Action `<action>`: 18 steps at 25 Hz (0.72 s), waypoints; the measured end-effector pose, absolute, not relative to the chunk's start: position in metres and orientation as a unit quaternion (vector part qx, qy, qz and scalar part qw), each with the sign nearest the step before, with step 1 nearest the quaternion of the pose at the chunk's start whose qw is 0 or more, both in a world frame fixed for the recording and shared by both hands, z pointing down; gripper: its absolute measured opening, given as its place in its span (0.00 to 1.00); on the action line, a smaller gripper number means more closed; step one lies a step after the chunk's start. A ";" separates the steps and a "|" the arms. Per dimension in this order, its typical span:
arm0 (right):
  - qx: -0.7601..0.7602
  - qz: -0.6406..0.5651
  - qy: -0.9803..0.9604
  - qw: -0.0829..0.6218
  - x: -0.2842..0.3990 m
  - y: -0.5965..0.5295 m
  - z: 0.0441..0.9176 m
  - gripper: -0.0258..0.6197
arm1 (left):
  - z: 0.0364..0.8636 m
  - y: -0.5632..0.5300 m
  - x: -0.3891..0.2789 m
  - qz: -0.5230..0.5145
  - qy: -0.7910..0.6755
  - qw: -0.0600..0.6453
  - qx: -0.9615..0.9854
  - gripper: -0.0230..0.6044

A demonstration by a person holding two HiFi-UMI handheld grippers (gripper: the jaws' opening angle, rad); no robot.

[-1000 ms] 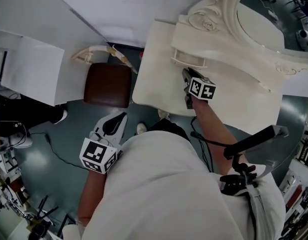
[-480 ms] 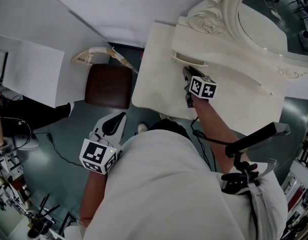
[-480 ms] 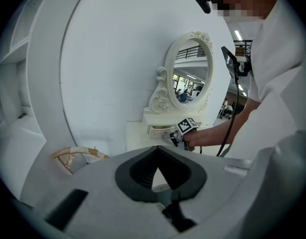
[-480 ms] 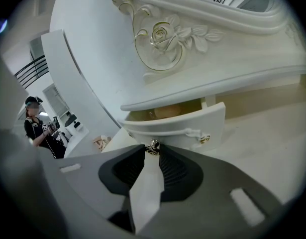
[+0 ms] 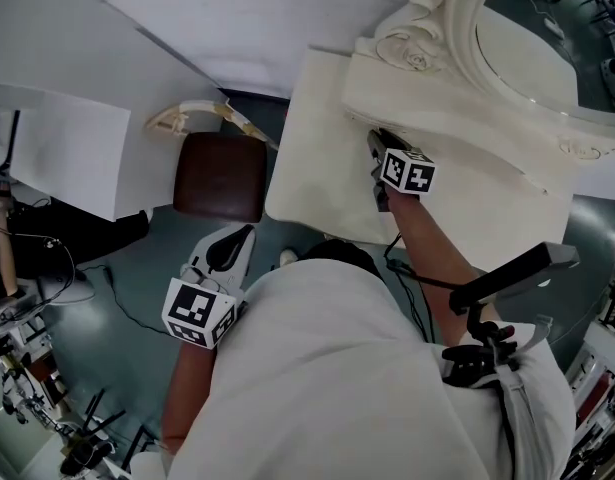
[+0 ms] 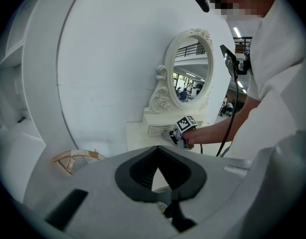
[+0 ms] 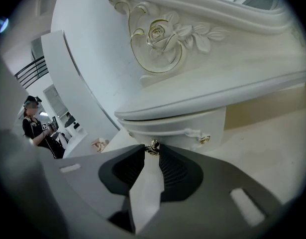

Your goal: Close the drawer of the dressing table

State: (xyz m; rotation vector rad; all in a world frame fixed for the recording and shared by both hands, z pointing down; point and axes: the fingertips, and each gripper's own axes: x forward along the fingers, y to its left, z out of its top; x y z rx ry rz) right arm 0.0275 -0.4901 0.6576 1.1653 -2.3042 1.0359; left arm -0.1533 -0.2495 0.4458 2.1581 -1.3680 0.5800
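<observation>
Pinching narrowly on the gold knob (image 7: 153,146) with the fingers of the right gripper (image 7: 152,152). Facing the drawer (image 7: 178,127) just beyond them, tucked under the dressing table (image 5: 307,158) ledge. Holding the left gripper (image 6: 157,152) fingers together on nothing, well back from the worktop, near a brown stool (image 5: 220,175).

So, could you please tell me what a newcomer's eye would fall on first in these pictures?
The ornate white mirror with its carved rose dominates the head view's upper right. Just under it, the right tool is closed on the small gold knob of the drawer. A brown stool sits left of the table, and the left tool hangs shut and empty.
</observation>
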 end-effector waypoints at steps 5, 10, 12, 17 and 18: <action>0.413 0.366 -0.815 0.175 0.027 -0.499 0.659 0.18 | 0.448 -0.256 -0.154 0.215 -0.503 0.258 0.796 0.04; 0.413 0.359 -0.818 0.178 0.026 -0.507 0.659 0.18 | 0.448 -0.261 -0.155 0.215 -0.503 0.258 0.796 0.04; 0.411 0.358 -0.819 0.177 0.025 -0.508 0.660 0.18 | 0.449 -0.262 -0.156 0.214 -0.504 0.259 0.796 0.04; 0.408 0.358 -0.821 0.178 0.025 -0.508 0.659 0.18 | 0.448 -0.263 -0.156 0.212 -0.507 0.260 0.794 0.04; 0.408 0.358 -0.820 0.178 0.025 -0.508 0.659 0.18 | 0.449 -0.263 -0.157 0.212 -0.507 0.260 0.794 0.04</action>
